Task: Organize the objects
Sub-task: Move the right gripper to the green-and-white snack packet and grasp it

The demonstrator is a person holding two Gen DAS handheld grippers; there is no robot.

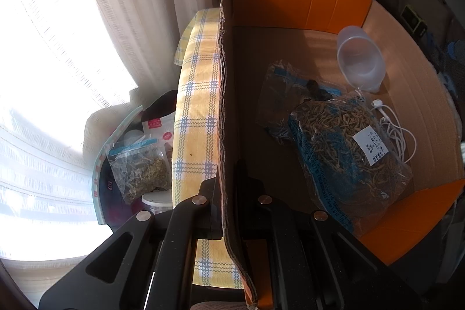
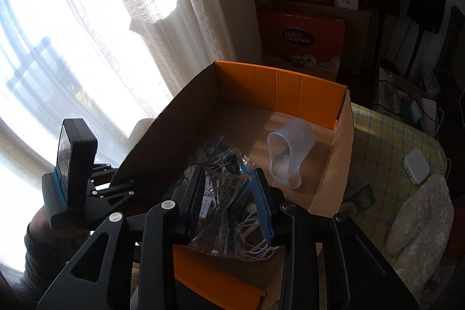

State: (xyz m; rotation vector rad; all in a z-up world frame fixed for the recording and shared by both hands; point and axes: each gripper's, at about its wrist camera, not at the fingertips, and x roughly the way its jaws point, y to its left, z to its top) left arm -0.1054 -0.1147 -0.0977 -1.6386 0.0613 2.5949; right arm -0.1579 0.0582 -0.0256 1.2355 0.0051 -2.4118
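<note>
An open cardboard box with orange flaps stands on the checked tablecloth. Inside lie a bag of dried herbs, a second bag beneath it, a clear plastic cup on its side and white earphones. My left gripper is shut on the box's left wall. My right gripper is open and empty, hovering above the bags and earphones. The cup lies beyond it. The left gripper also shows at the box wall.
The yellow checked tablecloth runs beside the box. Left of the table, another herb bag, a red packet and a white lidded tub sit lower down. A white case lies on the cloth to the right. Curtains hang behind.
</note>
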